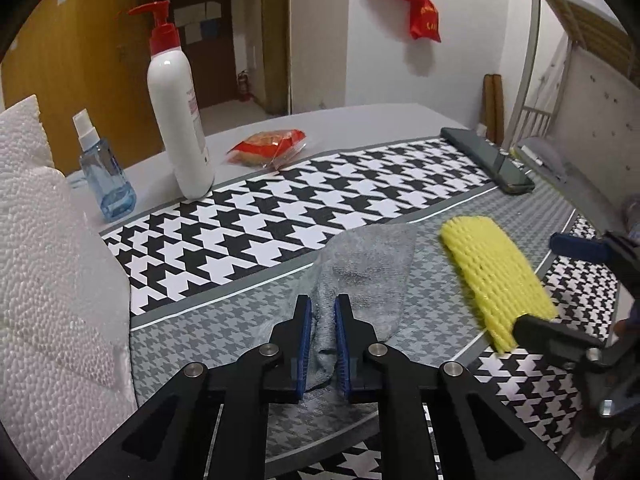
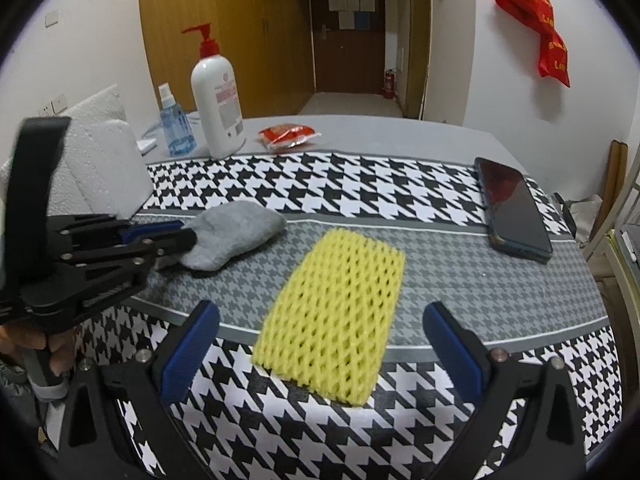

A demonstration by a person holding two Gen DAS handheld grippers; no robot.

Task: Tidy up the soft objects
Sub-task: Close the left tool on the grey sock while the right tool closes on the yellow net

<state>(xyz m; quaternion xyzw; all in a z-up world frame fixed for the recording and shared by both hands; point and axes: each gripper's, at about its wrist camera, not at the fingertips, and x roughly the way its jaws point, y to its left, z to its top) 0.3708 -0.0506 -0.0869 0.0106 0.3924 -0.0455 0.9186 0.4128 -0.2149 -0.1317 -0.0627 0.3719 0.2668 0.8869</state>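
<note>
Beside sock (image 2: 230, 236): foam block (image 2: 100, 160); phone (image 2: 516, 212).

right tongs (image 2: 320, 340) spread wide astride yellow foam net (image 2: 336, 316); left tongs (image 2: 182, 236) apparently pinching grey sock (image 2: 232, 236).

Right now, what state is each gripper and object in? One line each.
left gripper: shut on the grey sock.
right gripper: open, fingers either side of the yellow foam net.
grey sock: bunched, near end pinched.
yellow foam net: lying flat on the mat.
pump bottle: upright.
spray bottle: upright.
phone: screen dark.
</note>
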